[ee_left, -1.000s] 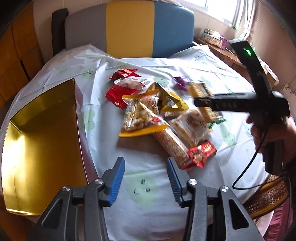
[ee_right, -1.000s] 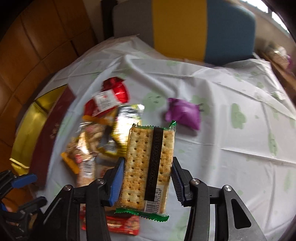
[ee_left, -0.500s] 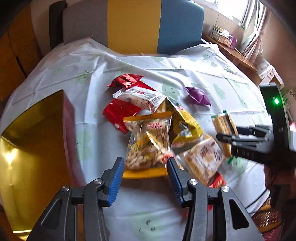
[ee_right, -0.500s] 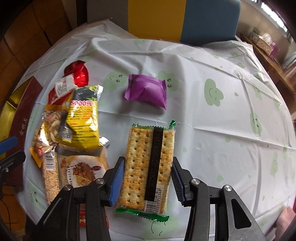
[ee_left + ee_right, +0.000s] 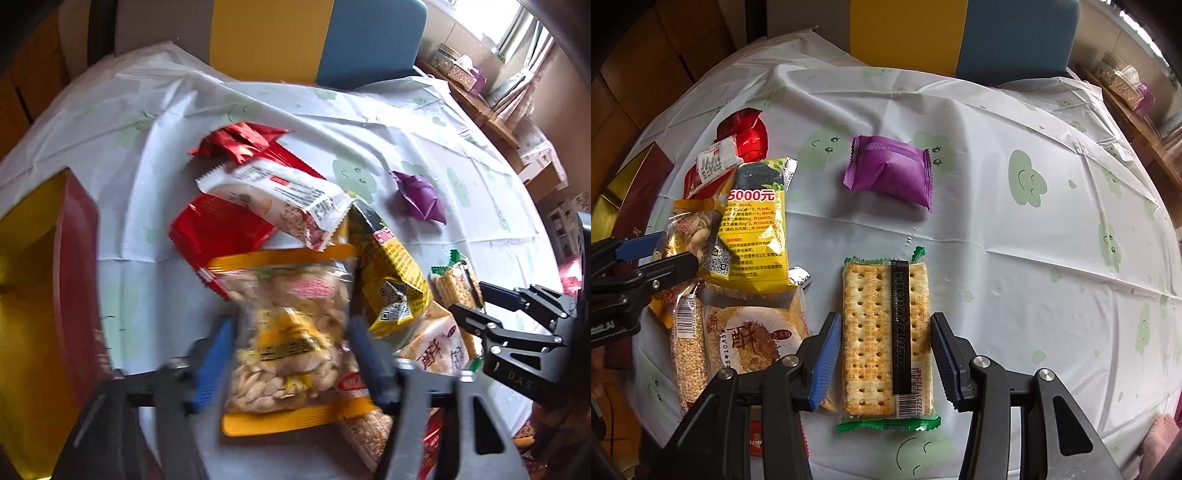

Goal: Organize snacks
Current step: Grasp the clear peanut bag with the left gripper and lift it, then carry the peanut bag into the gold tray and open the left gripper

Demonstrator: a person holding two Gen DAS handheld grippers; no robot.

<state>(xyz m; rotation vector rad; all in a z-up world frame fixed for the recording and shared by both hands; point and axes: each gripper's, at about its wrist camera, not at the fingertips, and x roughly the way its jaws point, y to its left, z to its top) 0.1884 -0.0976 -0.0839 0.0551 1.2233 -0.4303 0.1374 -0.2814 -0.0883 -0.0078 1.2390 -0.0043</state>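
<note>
Between the opening jaws of the left hand-held gripper [image 5: 291, 365]: peanut bag [image 5: 295, 332] on counter [image 5: 1015, 240], long axis pointing away | right hand-held gripper [image 5: 882, 354]: half open around cracker pack [image 5: 886, 332], grip uncertain.

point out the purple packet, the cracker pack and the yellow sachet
purple packet [image 5: 890, 173], right wrist view, middle of the wrapper
cracker pack [image 5: 871, 332], right wrist view, clear front over the crackers
yellow sachet [image 5: 753, 236], right wrist view, printed yellow panel

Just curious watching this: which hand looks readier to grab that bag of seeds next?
Probably left. The left gripper straddles the seed bag, its jaws opening, pads not yet pressing. The right gripper grips the cracker pack.
</note>
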